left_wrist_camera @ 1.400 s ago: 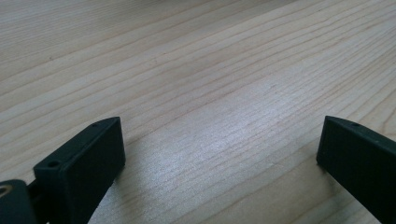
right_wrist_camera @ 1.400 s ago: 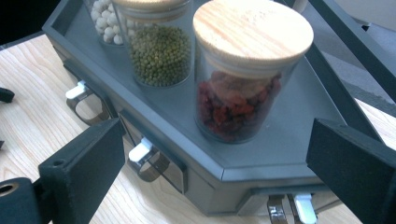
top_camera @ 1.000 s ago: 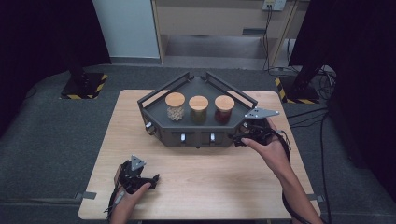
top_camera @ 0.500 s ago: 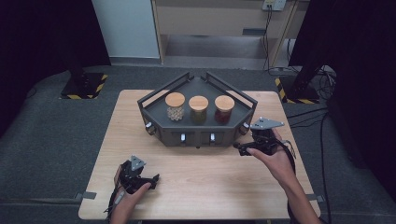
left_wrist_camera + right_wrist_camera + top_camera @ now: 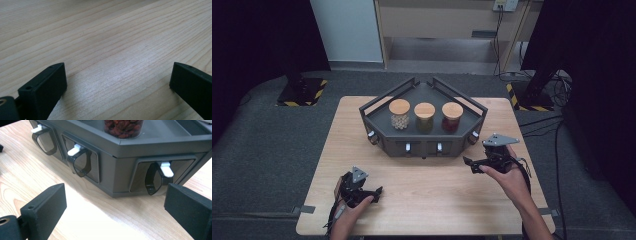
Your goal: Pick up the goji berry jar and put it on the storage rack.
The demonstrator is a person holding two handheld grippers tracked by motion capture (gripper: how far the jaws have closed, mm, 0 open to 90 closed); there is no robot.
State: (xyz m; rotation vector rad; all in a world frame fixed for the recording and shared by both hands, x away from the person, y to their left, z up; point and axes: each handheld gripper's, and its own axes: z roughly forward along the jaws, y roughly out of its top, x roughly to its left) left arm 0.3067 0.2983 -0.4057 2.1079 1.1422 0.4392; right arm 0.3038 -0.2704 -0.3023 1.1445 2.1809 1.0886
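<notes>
Wood: the pale table [image 5: 422, 200] carries a dark grey angled rack [image 5: 424, 145] at the centre of the high view.
Jars: three wooden-lidded jars stand in a row on the rack; the right jar [image 5: 452, 116] holds red pieces.
Dispenser levers: small white tabs above smoky scoops line the rack's front; the corner lever [image 5: 166, 168] sits at the middle right of the right gripper view.
Right gripper [image 5: 475, 165]: just beside the rack's right front corner in the high view, jaws wide apart, nothing between them, not touching the rack.
Left gripper [image 5: 374, 192]: at the lower left of the high view, resting near the table's near edge, jaws spread, only bare wood between them.
Step in hand: as I judge it, an approach toward the corner lever, with no contact yet.
Next move: likely a short advance so that one jaw meets the white tab, aimed carefully, since the tab is small and the scoop hangs right beneath it.
</notes>
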